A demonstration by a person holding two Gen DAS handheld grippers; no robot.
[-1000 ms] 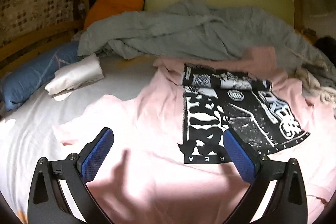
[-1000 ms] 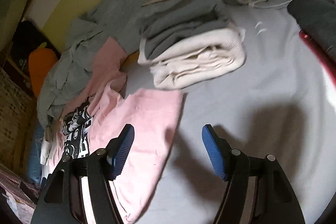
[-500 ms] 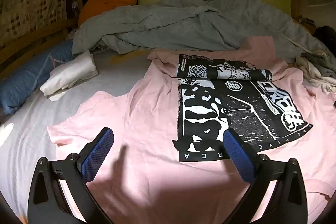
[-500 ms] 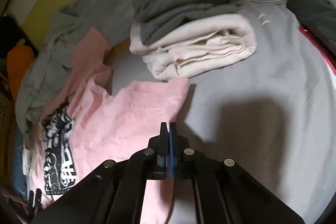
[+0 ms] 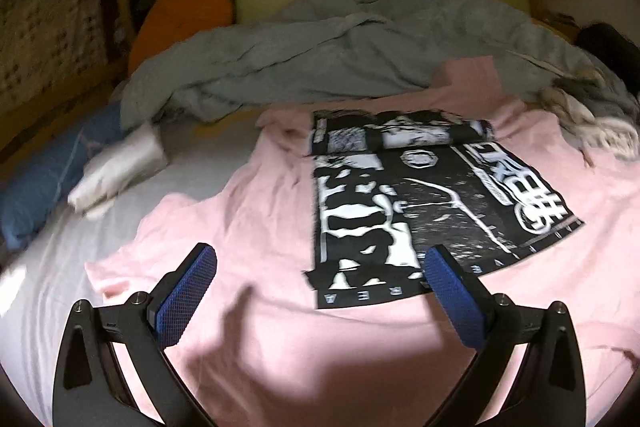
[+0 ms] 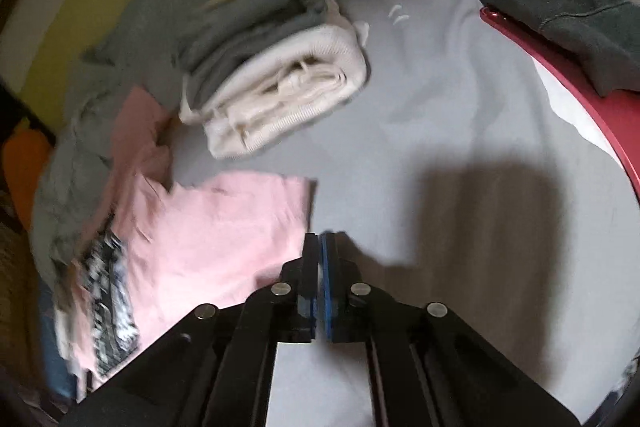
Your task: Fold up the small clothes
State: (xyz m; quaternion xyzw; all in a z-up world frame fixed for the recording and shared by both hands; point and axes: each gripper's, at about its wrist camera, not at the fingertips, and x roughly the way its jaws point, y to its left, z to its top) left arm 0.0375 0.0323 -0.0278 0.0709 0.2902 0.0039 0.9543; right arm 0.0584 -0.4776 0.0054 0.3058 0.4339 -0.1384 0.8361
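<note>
The pink shirt (image 5: 256, 227) lay flat on the bed, directly under the wide-open, empty left gripper (image 5: 320, 291), while the right gripper (image 6: 319, 259), all but closed after reopening slightly, sat at its sleeve (image 6: 240, 211) edge, grip unclear.

Your right gripper (image 6: 319, 247) has its jaws nearly together after a slight reopening; whether any cloth sits between the pads you cannot tell. Its tips sit at the right edge of the pink shirt (image 6: 208, 235), on the grey sheet (image 6: 440, 99). Beyond the shirt lies a folded cream and grey pile (image 6: 280, 95). Far right of the shirt, a dark garment (image 6: 560, 15) rests on a red rim (image 6: 560, 75).
</note>
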